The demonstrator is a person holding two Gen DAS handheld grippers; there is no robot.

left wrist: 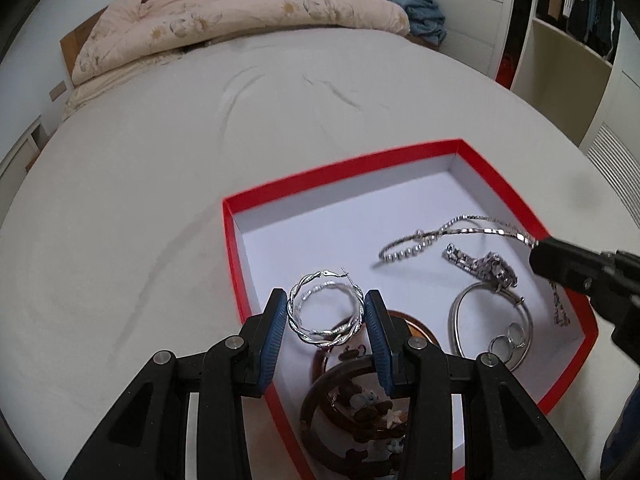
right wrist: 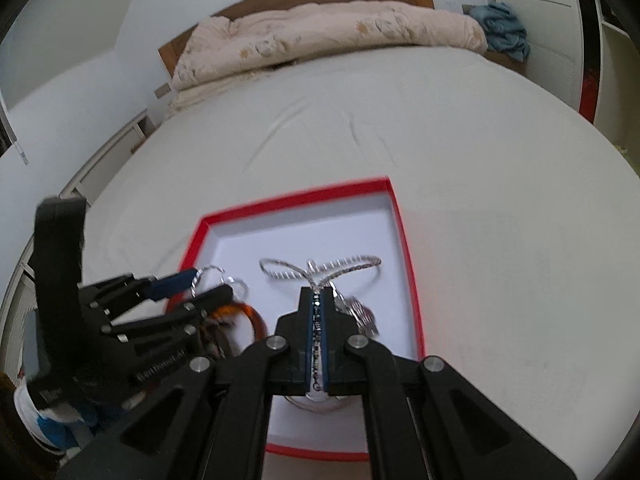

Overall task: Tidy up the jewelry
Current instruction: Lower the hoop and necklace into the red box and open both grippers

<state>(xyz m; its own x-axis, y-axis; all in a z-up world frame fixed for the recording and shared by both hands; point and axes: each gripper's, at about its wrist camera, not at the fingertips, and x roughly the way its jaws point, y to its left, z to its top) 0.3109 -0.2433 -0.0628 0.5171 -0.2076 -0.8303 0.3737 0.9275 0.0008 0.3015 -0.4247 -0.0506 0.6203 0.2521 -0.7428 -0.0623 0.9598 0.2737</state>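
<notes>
A red box (left wrist: 236,264) with a white floor lies on the bed; it also shows in the right wrist view (right wrist: 408,256). My left gripper (left wrist: 325,312) is shut on two twisted silver hoop earrings (left wrist: 326,316), held over the box's near-left part. My right gripper (right wrist: 318,300) is shut on a rhinestone chain (right wrist: 320,270), whose loops hang out in front above the box floor; the chain also shows in the left wrist view (left wrist: 424,240). In the box lie a silver watch (left wrist: 486,268), a silver bangle (left wrist: 460,316), small rings (left wrist: 508,340) and brown bangles (left wrist: 352,408).
The box rests on a white bed sheet (left wrist: 160,200). A folded pink floral quilt (left wrist: 224,20) lies at the headboard, with blue cloth (left wrist: 424,16) beside it. White wardrobe shelves (left wrist: 568,68) stand to the right.
</notes>
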